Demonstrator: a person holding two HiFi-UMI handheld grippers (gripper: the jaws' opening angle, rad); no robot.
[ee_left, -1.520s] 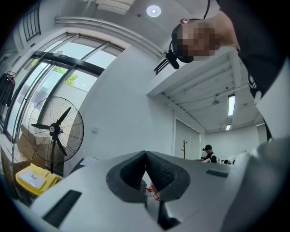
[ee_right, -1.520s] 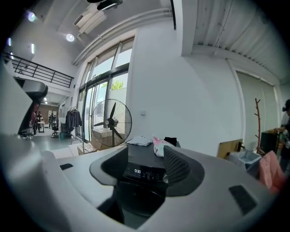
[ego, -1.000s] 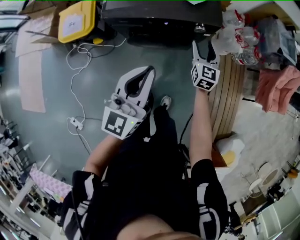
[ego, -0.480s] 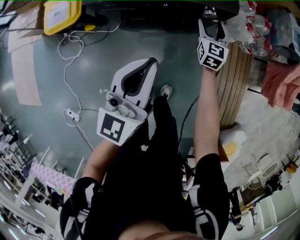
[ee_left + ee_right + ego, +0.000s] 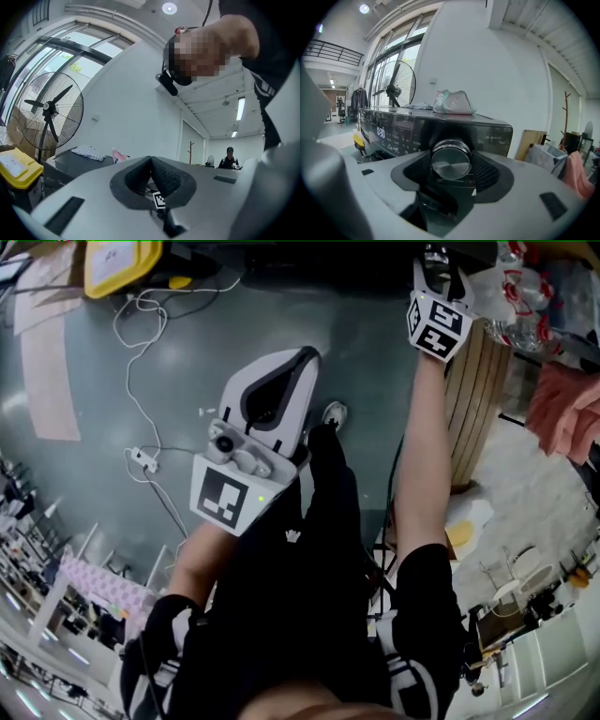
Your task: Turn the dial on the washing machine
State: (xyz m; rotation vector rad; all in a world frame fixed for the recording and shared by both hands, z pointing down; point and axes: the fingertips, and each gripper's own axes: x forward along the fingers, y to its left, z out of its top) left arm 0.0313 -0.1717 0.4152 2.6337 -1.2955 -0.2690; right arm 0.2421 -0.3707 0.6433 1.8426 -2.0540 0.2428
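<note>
The black washing machine (image 5: 393,131) fills the middle of the right gripper view, and its round silver dial (image 5: 451,159) sticks out of the front panel. My right gripper (image 5: 451,161) has the dial between its two jaws. The dark pads (image 5: 487,171) stand close beside the dial's rim without clearly pressing on it, and the jaws have just been closing a little. In the head view the right gripper (image 5: 436,259) reaches the machine's dark edge (image 5: 328,259) at the top. My left gripper (image 5: 302,360) hangs over the floor, shut and holding nothing, its pads (image 5: 161,176) meeting.
A yellow bin (image 5: 117,263) and a white cable with a power strip (image 5: 141,460) lie on the grey floor at left. A slatted wooden board (image 5: 473,399), bagged bottles (image 5: 525,296) and pink cloth (image 5: 562,409) are at right. A bag (image 5: 452,103) sits on the machine, with a fan (image 5: 396,86) behind.
The right gripper has travelled up the head view to the machine's edge. The left gripper has shifted slightly right and stays shut. The floor and bin have slid upward in the view.
</note>
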